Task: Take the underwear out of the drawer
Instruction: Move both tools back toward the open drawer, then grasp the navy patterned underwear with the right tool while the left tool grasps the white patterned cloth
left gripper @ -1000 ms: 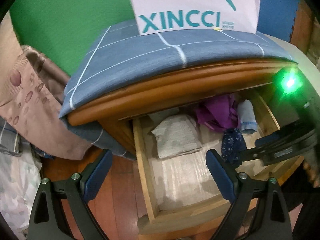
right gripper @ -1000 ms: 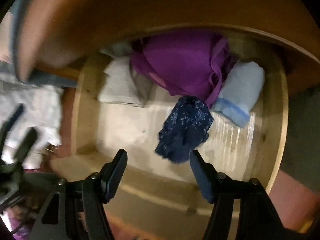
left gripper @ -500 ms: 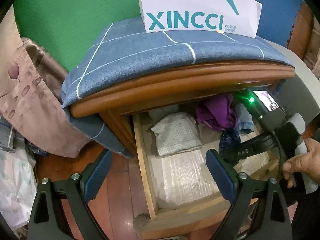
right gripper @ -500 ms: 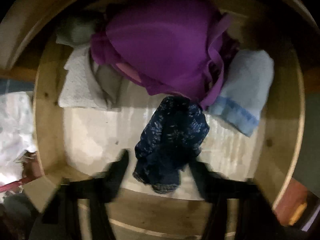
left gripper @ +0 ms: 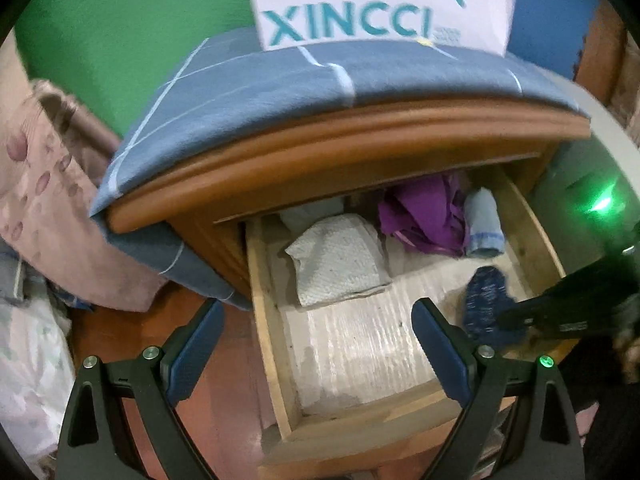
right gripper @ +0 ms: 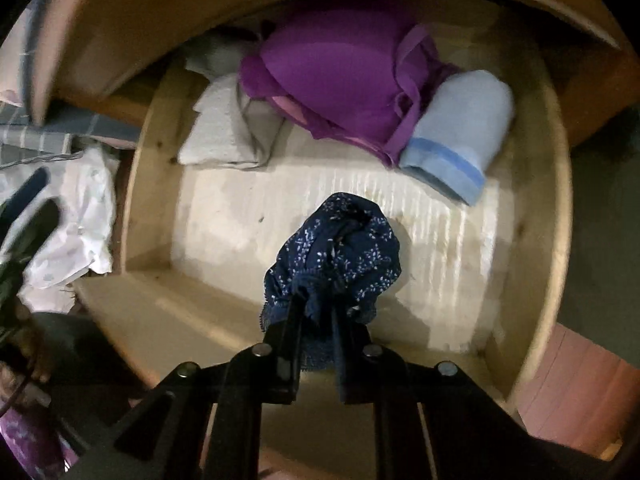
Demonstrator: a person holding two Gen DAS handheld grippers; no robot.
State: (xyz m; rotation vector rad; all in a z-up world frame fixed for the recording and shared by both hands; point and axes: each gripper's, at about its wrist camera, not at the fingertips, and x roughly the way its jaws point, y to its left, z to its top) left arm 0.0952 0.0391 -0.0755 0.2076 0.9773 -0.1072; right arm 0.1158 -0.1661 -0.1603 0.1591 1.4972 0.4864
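The wooden drawer (left gripper: 264, 320) stands pulled out from the nightstand; it also shows in the right wrist view (right gripper: 532, 240). My right gripper (right gripper: 316, 308) is shut on dark blue floral underwear (right gripper: 340, 248) and holds it just above the lined drawer floor, near the front. In the left wrist view the underwear (left gripper: 486, 304) hangs from the right gripper (left gripper: 508, 322) at the drawer's right side. My left gripper (left gripper: 316, 352) is open and empty, hovering in front of the drawer's left front corner.
In the drawer lie a folded white cloth (left gripper: 336, 260), a purple bra (right gripper: 340, 76) and a light blue rolled cloth (right gripper: 460, 132). A blue checked cloth (left gripper: 320, 92) and a XINCCI box (left gripper: 380, 4) sit on the nightstand. Pink fabric (left gripper: 44, 200) hangs at left.
My right gripper closed on the blue underwear and pulled it from beside the purple bra toward the drawer's front. The left gripper stayed open and shifted slightly.
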